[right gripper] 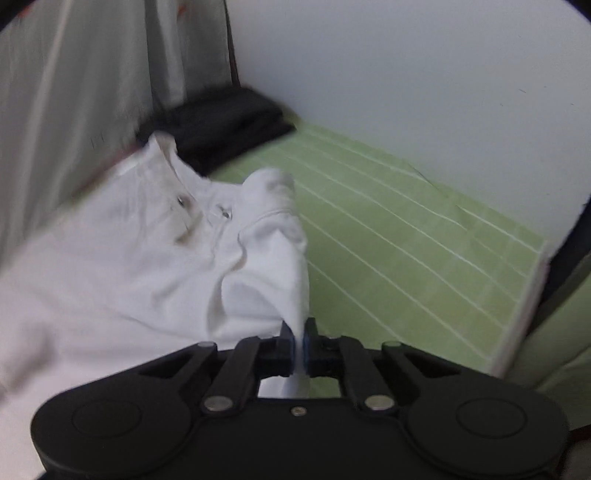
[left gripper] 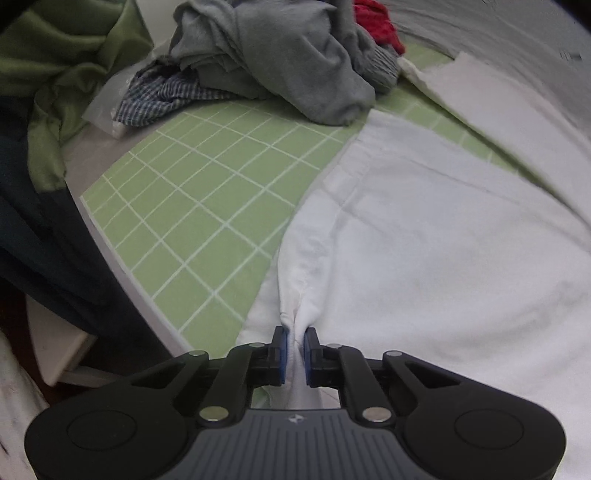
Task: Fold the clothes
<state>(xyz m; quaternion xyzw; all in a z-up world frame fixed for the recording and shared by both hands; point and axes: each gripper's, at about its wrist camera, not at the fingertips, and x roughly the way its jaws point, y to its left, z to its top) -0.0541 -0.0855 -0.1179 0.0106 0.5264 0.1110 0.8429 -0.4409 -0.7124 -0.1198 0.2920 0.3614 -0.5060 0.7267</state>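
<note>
A white polo shirt (left gripper: 443,240) lies spread on the green gridded mat (left gripper: 207,192). My left gripper (left gripper: 294,345) is shut on a bunched edge of the shirt, its fabric pulled up between the blue pads. In the right wrist view the same white shirt (right gripper: 147,251) shows its collar and buttons at the far end. My right gripper (right gripper: 299,339) is shut on another pinched fold of it, lifted a little above the green mat (right gripper: 406,240).
A heap of unfolded clothes sits at the mat's far end: grey garment (left gripper: 288,62), checked cloth (left gripper: 166,96), red item (left gripper: 376,22). Green fabric (left gripper: 66,62) hangs at left by the table edge. A folded black garment (right gripper: 221,122) lies beyond the collar, by a white wall (right gripper: 406,74).
</note>
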